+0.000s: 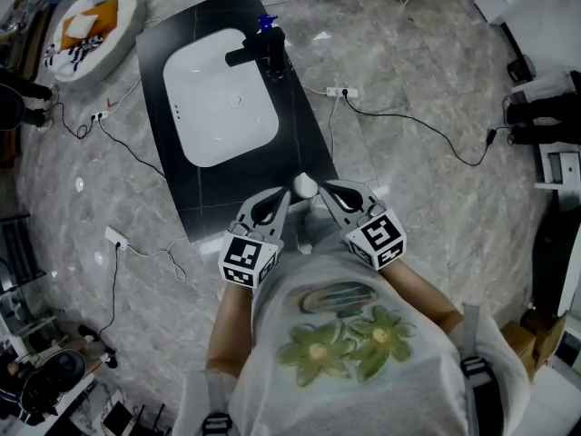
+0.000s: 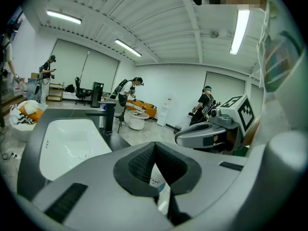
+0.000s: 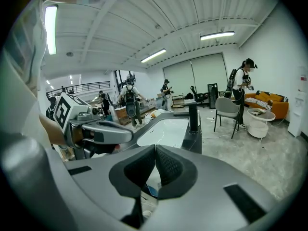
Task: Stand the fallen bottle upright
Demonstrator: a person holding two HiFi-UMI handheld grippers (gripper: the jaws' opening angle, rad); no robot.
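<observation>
I see the white bottle (image 1: pixel 305 187) at the near edge of the black worktop (image 1: pixel 209 189), flanked by my two grippers, with its cap just beyond their tips. The left gripper (image 1: pixel 282 195) lies just beside it on one side and the right gripper (image 1: pixel 326 190) on the other. In the left gripper view the fingers (image 2: pixel 139 165) are pressed together at the tips, gripping nothing, and the bottle (image 2: pixel 159 181) shows beyond them. The right gripper view reads the same: fingers (image 3: pixel 168 167) closed tip to tip, empty, bottle (image 3: pixel 151 177) underneath. I cannot tell whether either gripper touches the bottle, or whether it stands upright.
</observation>
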